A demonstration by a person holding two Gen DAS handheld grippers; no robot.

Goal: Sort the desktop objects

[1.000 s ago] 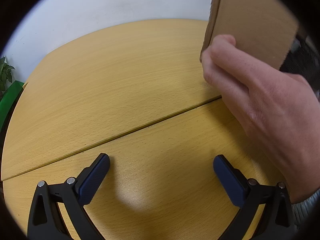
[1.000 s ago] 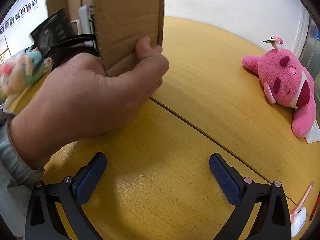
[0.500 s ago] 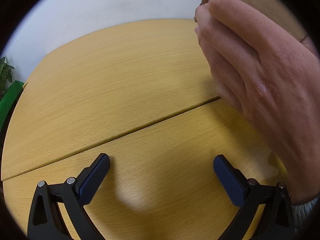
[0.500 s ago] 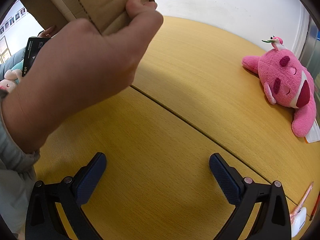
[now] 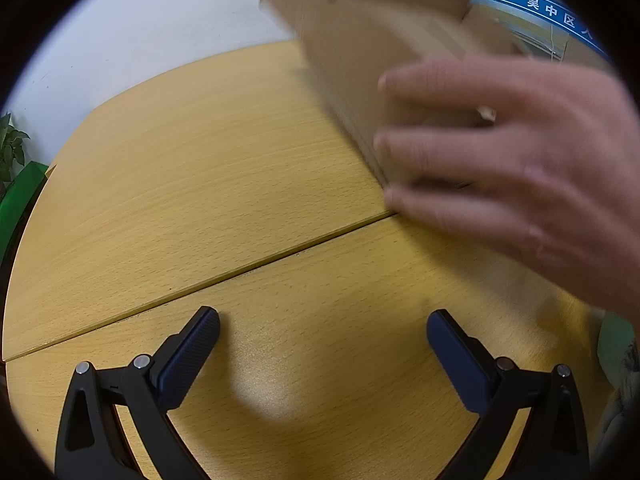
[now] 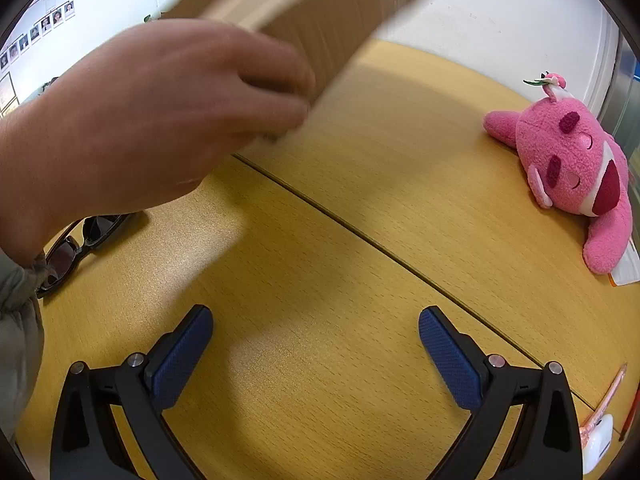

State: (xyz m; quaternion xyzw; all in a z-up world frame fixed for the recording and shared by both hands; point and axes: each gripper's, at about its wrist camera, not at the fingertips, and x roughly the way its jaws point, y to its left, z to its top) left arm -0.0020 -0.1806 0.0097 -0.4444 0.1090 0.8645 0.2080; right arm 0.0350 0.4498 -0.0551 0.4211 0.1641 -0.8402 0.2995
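Observation:
A bare hand [image 5: 520, 168] holds a brown cardboard box [image 5: 360, 60] tilted over the wooden table [image 5: 180, 168]; both are blurred by motion. The same hand [image 6: 140, 128] and box [image 6: 320, 12] fill the upper left of the right wrist view. My left gripper [image 5: 323, 334] rests low over the table, open and empty, near the hand. My right gripper [image 6: 316, 332] is also open with nothing between its fingers. A pink plush toy [image 6: 572, 164] lies at the right. Black sunglasses [image 6: 80, 244] lie at the left, partly under the wrist.
A seam [image 6: 400, 260] runs across the tabletop. A pink pen [image 6: 604, 404] and a small white object [image 6: 598, 440] lie at the lower right edge. A green object [image 5: 20, 200] and a plant [image 5: 10, 148] sit beyond the table's left edge. A white wall stands behind.
The hand has swung the cardboard box down and tilted it over the table. The sunglasses, earlier hidden behind the hand, now show. Both grippers stay still.

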